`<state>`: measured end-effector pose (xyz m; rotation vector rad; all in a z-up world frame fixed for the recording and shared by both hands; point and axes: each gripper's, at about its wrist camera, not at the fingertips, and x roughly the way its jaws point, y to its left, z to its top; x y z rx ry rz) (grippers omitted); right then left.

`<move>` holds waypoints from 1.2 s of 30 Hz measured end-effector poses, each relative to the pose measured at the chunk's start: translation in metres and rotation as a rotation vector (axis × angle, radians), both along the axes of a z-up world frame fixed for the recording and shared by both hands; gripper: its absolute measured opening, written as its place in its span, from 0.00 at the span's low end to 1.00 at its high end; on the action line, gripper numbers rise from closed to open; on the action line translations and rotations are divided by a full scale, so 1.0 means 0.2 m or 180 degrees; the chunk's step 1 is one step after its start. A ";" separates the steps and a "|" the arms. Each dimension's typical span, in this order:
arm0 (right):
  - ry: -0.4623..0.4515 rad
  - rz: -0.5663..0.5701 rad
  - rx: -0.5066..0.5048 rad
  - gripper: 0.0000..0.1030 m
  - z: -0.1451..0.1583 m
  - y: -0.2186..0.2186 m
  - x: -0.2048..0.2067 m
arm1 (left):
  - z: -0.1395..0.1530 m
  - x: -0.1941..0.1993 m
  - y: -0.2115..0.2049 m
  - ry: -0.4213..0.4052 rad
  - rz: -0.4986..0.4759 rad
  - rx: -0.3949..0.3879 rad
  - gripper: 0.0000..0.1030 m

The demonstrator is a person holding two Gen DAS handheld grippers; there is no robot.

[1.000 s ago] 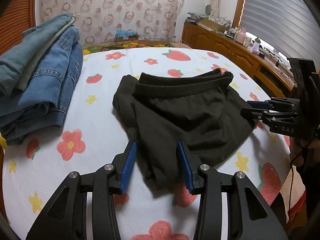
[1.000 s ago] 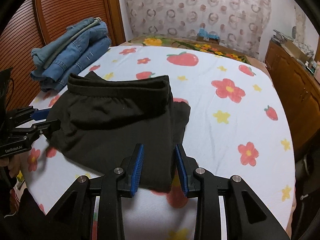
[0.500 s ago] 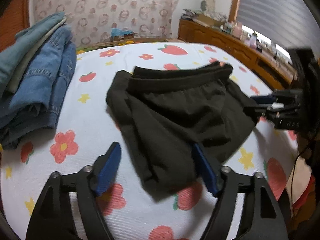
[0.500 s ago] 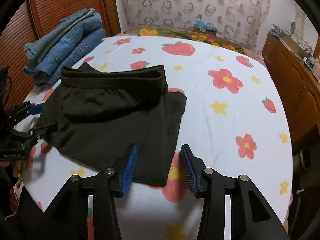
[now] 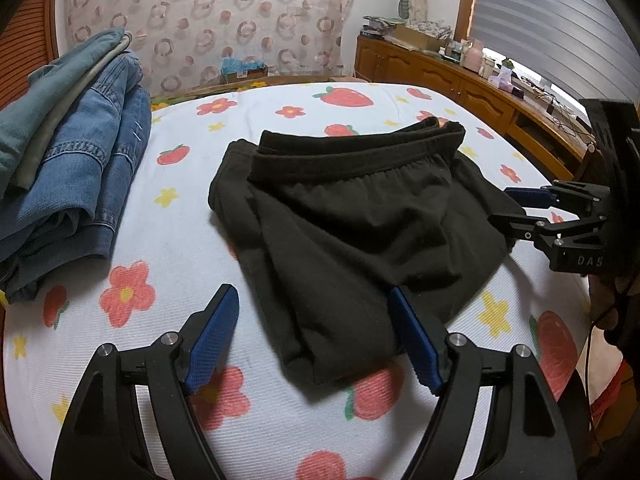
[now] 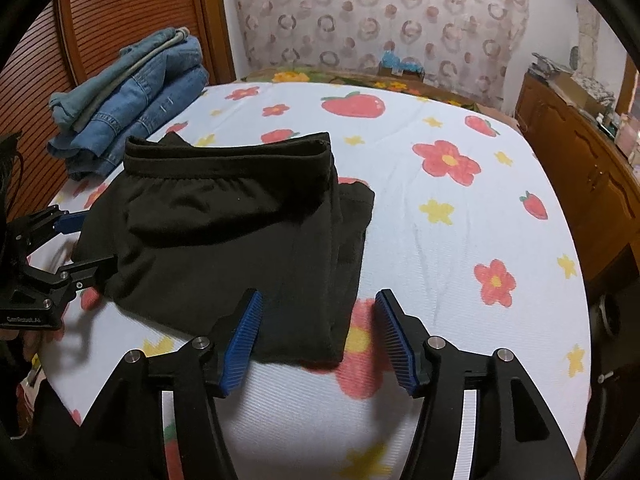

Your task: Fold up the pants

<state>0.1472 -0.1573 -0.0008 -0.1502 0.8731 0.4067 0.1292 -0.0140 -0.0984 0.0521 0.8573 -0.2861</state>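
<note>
Folded black pants (image 5: 352, 224) on floral bedsheet (image 5: 192, 208), denim stack (image 5: 72, 160) beside — left gripper (image 5: 314, 336) spread wide, right gripper (image 6: 318, 332) opening, both unclamped.

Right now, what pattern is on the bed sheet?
Red strawberries, red and yellow flowers on the white bed sheet; right wrist view shows it best.

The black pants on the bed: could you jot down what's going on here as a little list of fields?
surface: bed sheet printed with flowers and strawberries
black pants: folded into a compact bundle, waistband on the far side, lying flat
left gripper: jaws wide apart, a near corner of the pants between them, pads not pressing
right gripper: jaws opening, the other near corner between them, not pinched
denim pile: stacked to the left of the pants, apart from them
fold status: looks finished and let go
</note>
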 end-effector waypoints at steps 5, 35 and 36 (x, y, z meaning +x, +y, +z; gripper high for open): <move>-0.0052 0.0000 0.0011 0.59 -0.01 -0.02 -0.05 | 0.00 0.00 0.00 0.0002 0.0001 0.0003 0.76; -0.0272 0.0162 0.0239 0.33 0.15 -0.04 -0.08 | 0.00 0.00 -0.01 -0.0001 0.0003 0.0004 0.76; -0.0257 0.0183 0.0256 0.35 0.14 -0.03 -0.05 | 0.00 0.00 -0.01 -0.0001 0.0003 0.0005 0.76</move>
